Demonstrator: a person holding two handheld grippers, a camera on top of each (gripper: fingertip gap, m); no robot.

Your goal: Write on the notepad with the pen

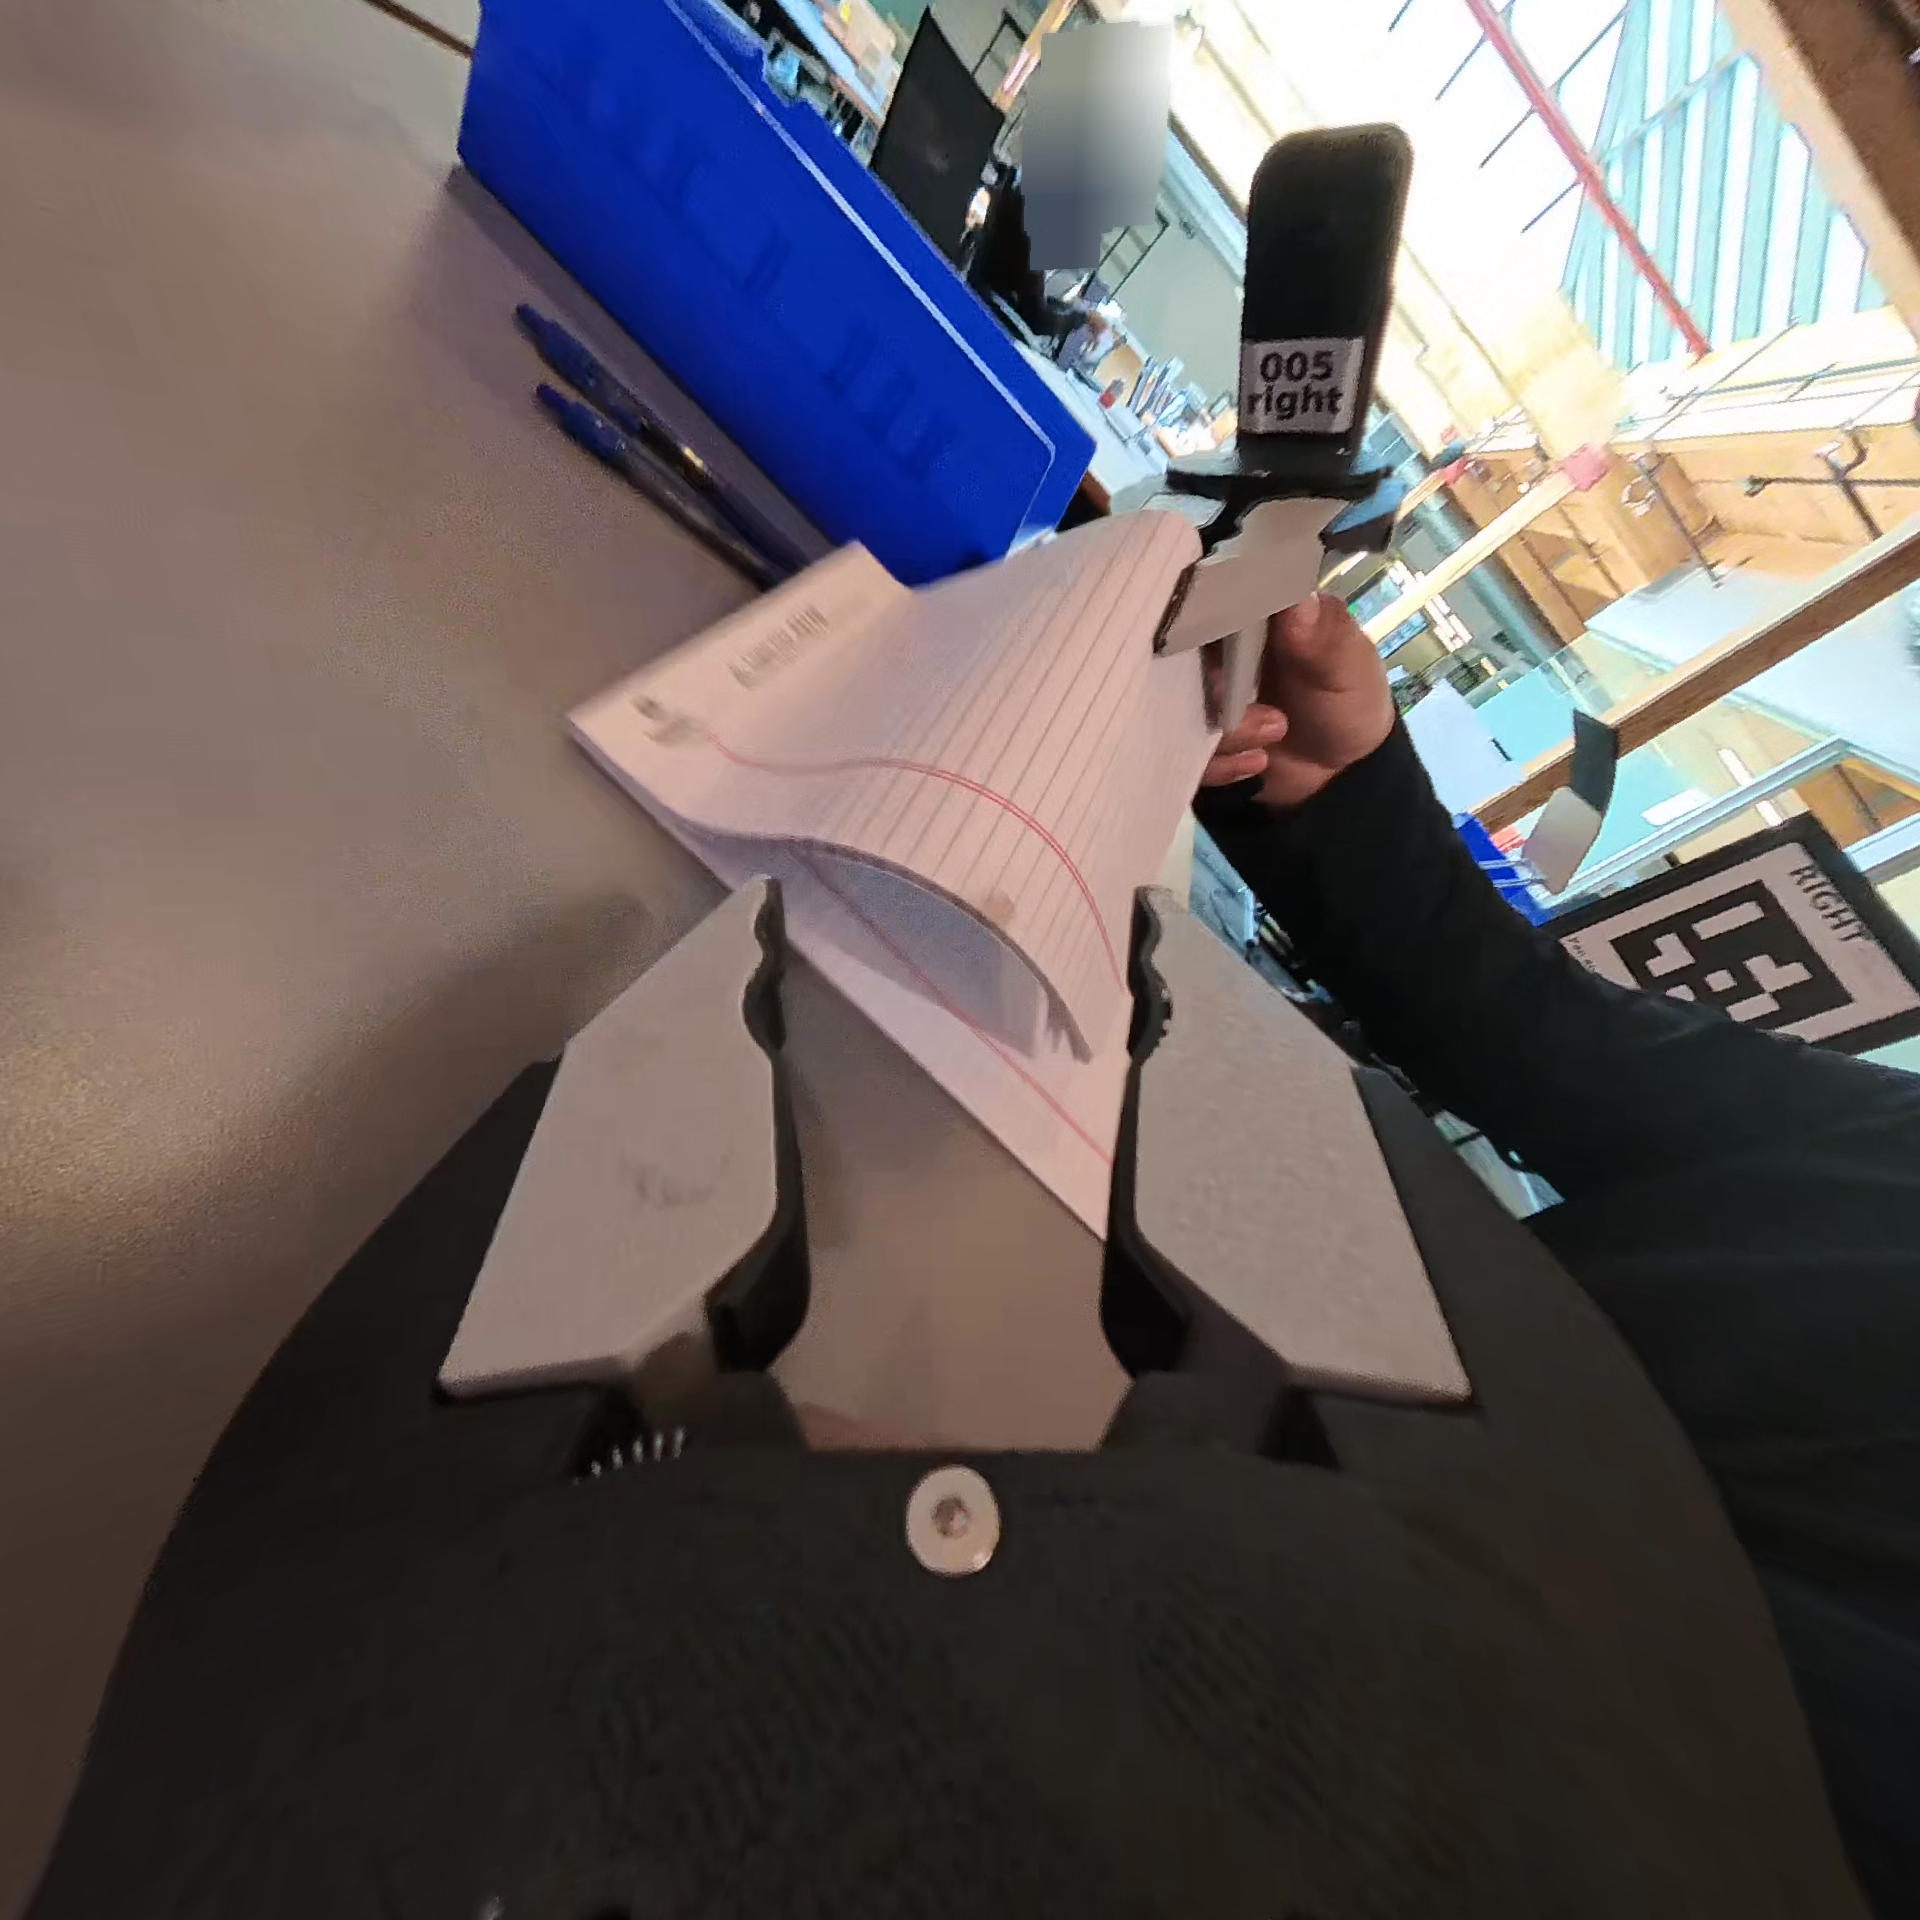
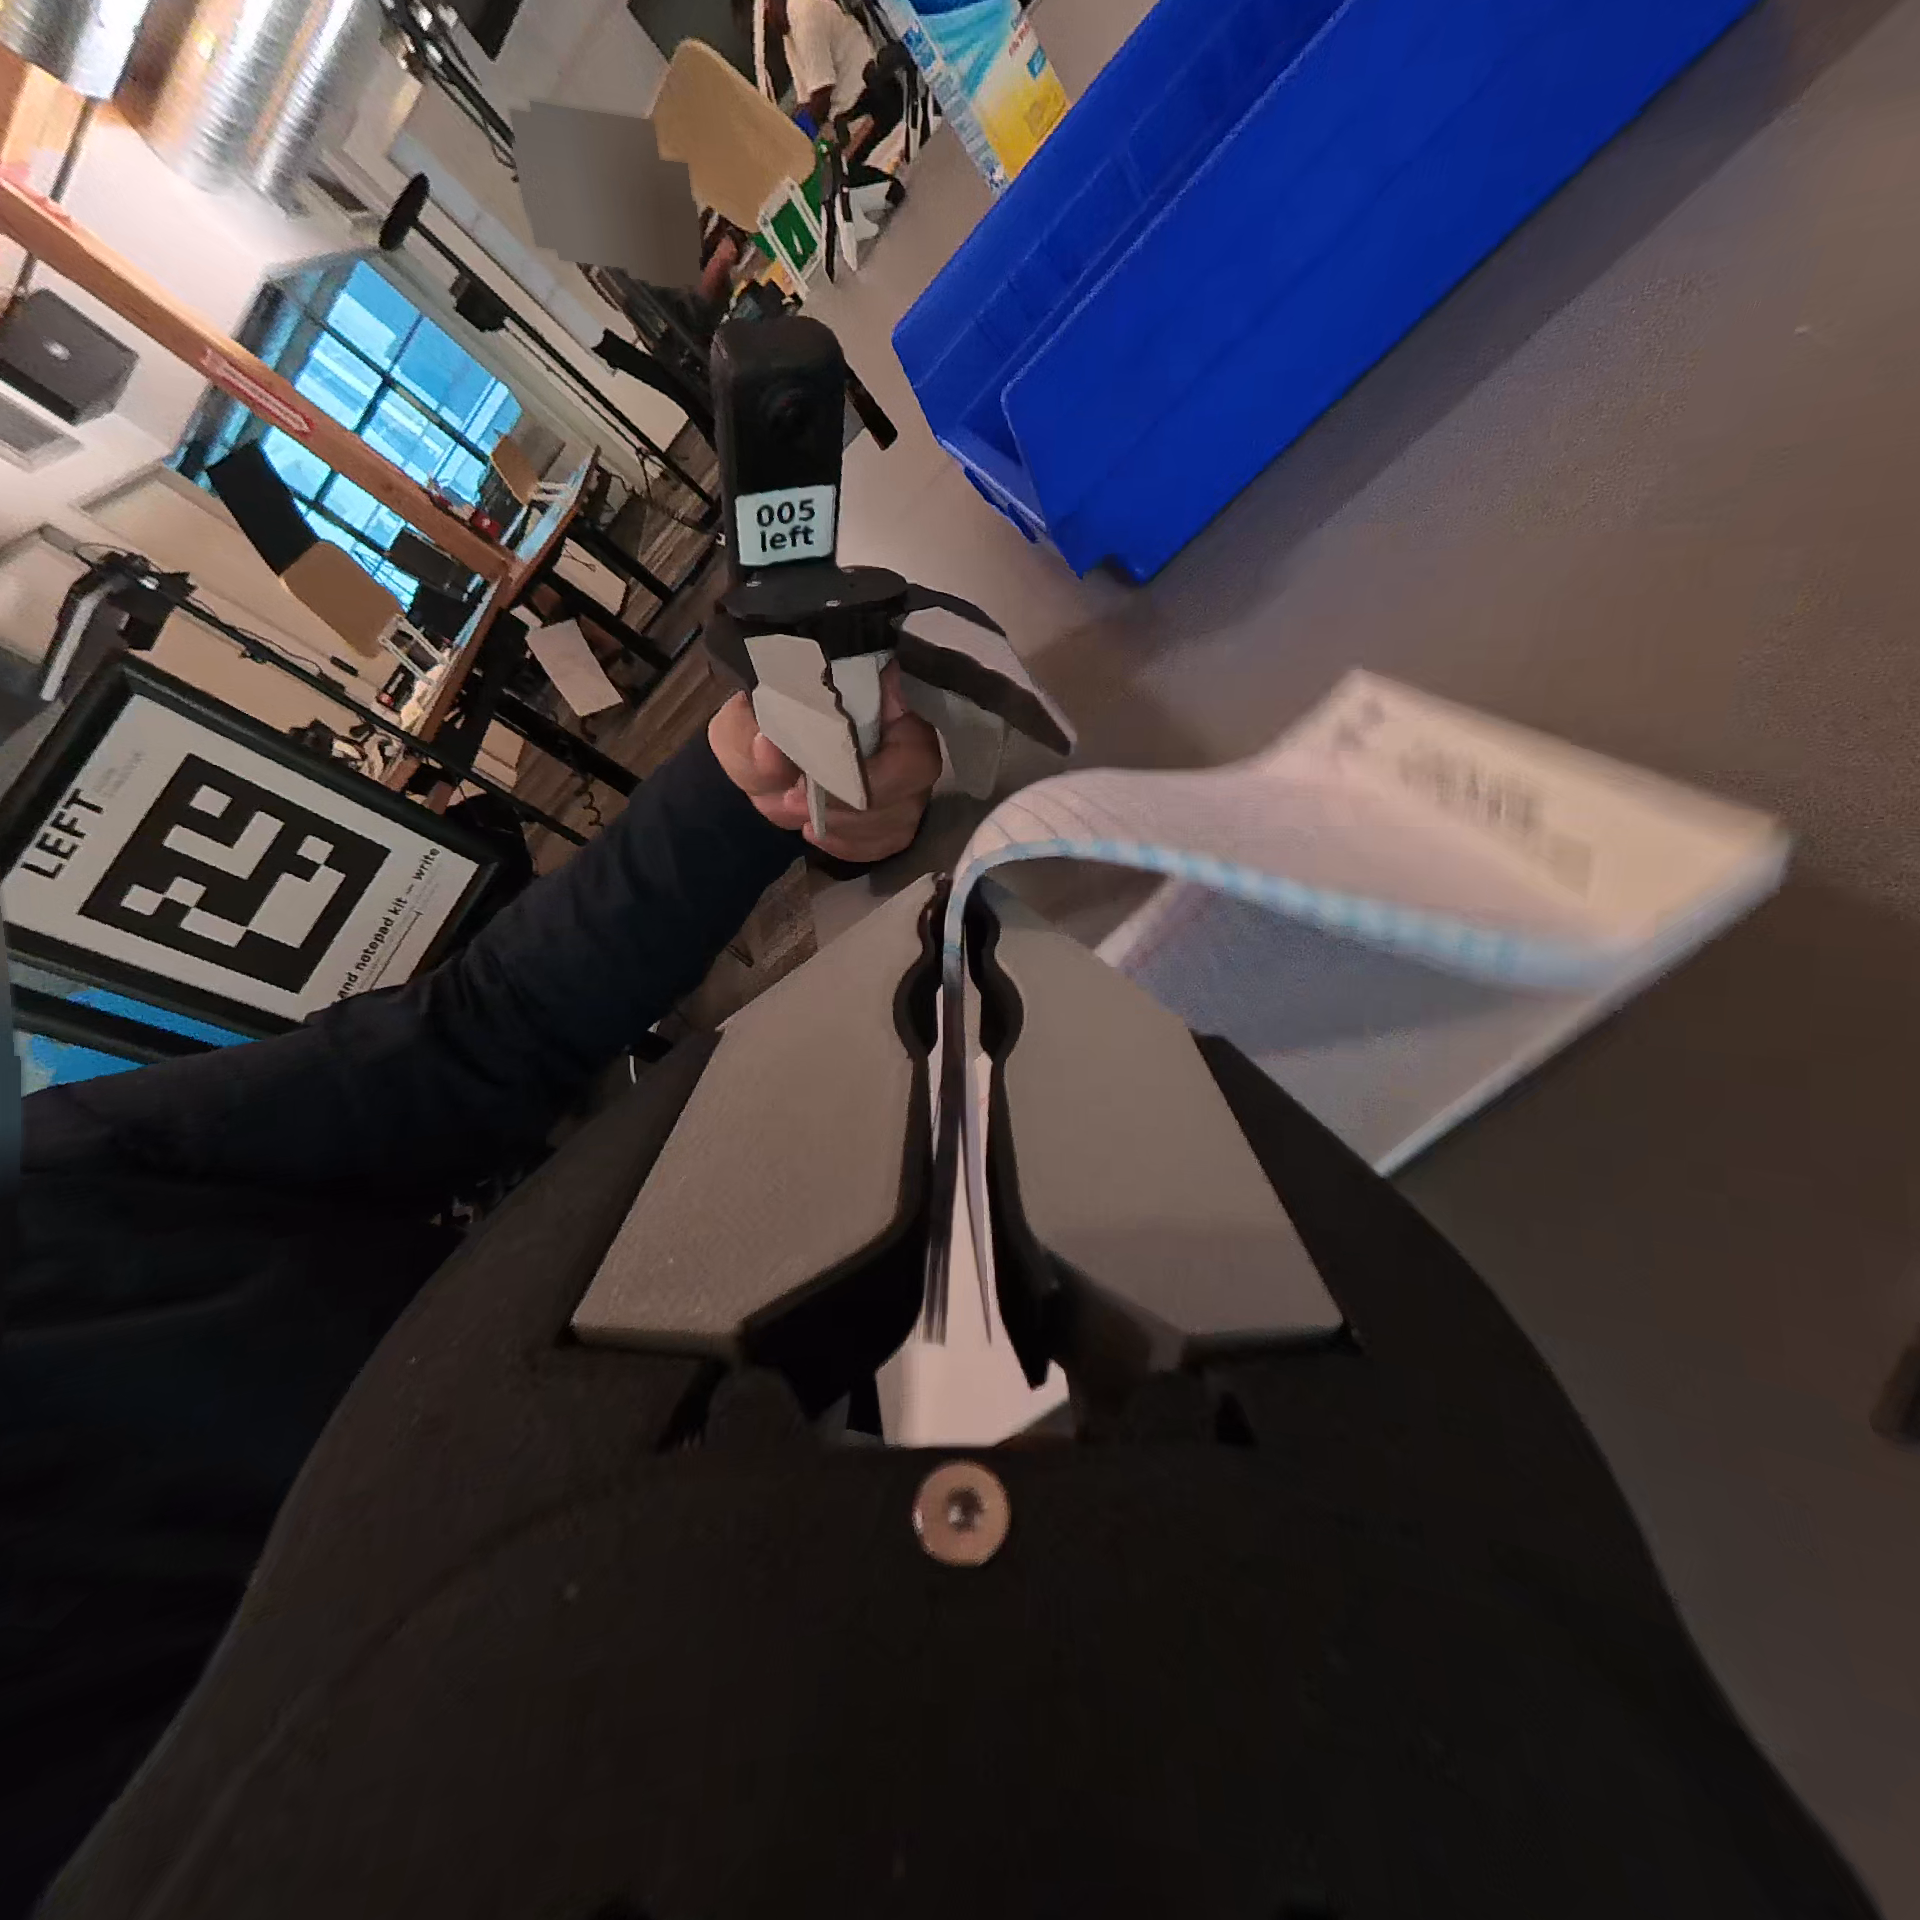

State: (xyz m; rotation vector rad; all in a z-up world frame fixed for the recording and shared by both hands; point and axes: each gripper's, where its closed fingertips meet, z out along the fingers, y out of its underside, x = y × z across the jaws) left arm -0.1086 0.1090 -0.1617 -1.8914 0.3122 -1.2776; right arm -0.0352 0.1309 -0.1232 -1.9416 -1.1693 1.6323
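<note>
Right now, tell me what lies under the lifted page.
Under the lifted page more lined sheets of the notepad curl up. Any writing on them is hidden.

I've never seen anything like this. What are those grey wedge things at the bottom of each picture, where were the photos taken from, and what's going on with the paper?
There is no robot here. A person holds a hand-held two-finger gripper in each hand, and each gripper carries a camera that looks along its grey fingers. One picture comes from the left gripper, the other from the right gripper. On the grey table lie a white lined notepad, two blue pens and a blue plastic bin. The right gripper is shut on a bunch of lifted notepad sheets, which curve up from the pad. The left gripper is open and holds nothing. The pens lie untouched beside the bin, so no writing has begun.
</note>
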